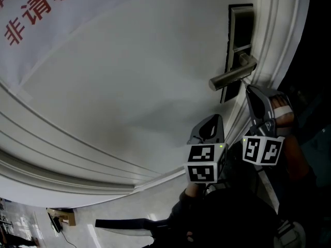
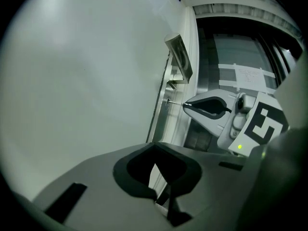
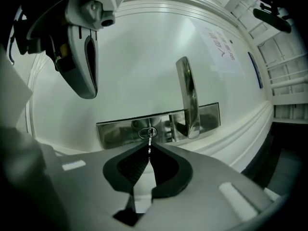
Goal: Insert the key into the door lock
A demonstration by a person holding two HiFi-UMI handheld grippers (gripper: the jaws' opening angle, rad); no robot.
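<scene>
Right gripper view: right gripper (image 3: 149,147) clamped key (image 3: 149,140), tip at lock (image 3: 147,132); left gripper (image 2: 155,150), jaws together, empty, near lock.

a white sheet (image 1: 46,14) with red characters lies flat on the door (image 1: 129,87). on the glossy pale floor (image 1: 119,211) sits a small brown box (image 1: 64,217). a taped paper notice (image 2: 250,76) hangs on a dark glass panel (image 2: 231,47).

The lock plate (image 1: 239,45) sits on the door (image 1: 129,87) toward two o'clock, with the handle (image 1: 232,76) across its lower half. At five o'clock of the handle is the right gripper (image 1: 250,91), and the key (image 3: 150,139) between its jaws meets the keyhole (image 3: 147,132). The left gripper (image 1: 217,119) lies at its eight o'clock.
</scene>
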